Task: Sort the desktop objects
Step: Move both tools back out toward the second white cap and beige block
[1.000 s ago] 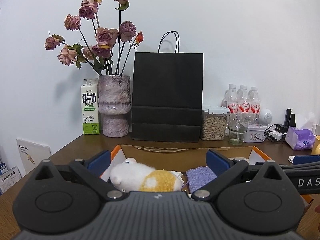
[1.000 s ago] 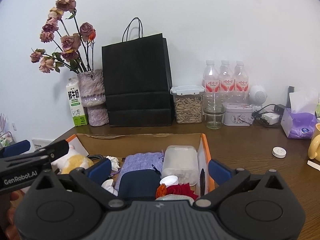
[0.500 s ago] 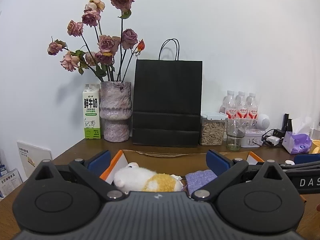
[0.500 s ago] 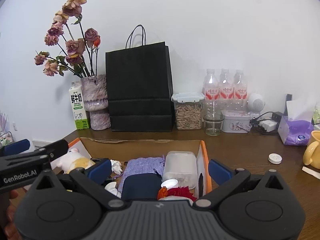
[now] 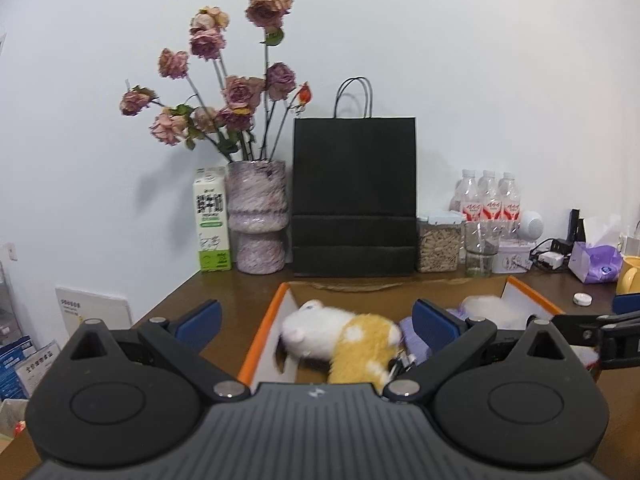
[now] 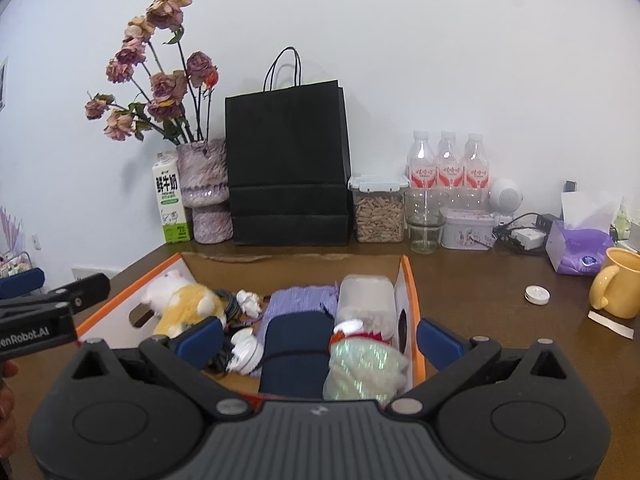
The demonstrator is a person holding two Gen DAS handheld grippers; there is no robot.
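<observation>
An open cardboard box with orange edges [image 6: 407, 276] sits on the brown desk. It holds a white and yellow plush toy [image 6: 182, 300], a purple cloth [image 6: 302, 300], a dark blue pouch [image 6: 298, 344], a clear plastic container [image 6: 366, 294], a shiny green toy with a red collar [image 6: 362, 364] and white earphones [image 6: 244, 350]. My left gripper [image 5: 316, 318] is open and empty over the box's left end, above the plush toy [image 5: 340, 334]. My right gripper [image 6: 320, 338] is open and empty over the box's near side.
Along the wall stand a milk carton [image 6: 170, 198], a vase of dried roses [image 6: 204, 192], a black paper bag [image 6: 288, 164], a snack jar [image 6: 378, 208], a glass [image 6: 425, 222], three bottles [image 6: 448, 164] and a tin [image 6: 468, 234]. A tissue pack [image 6: 578, 250], yellow mug [image 6: 618, 288] and white cap [image 6: 537, 294] lie at right.
Both grippers have risen and pulled back, so more of the box's inside shows. Both stay open and empty. Nothing in the box has moved.
</observation>
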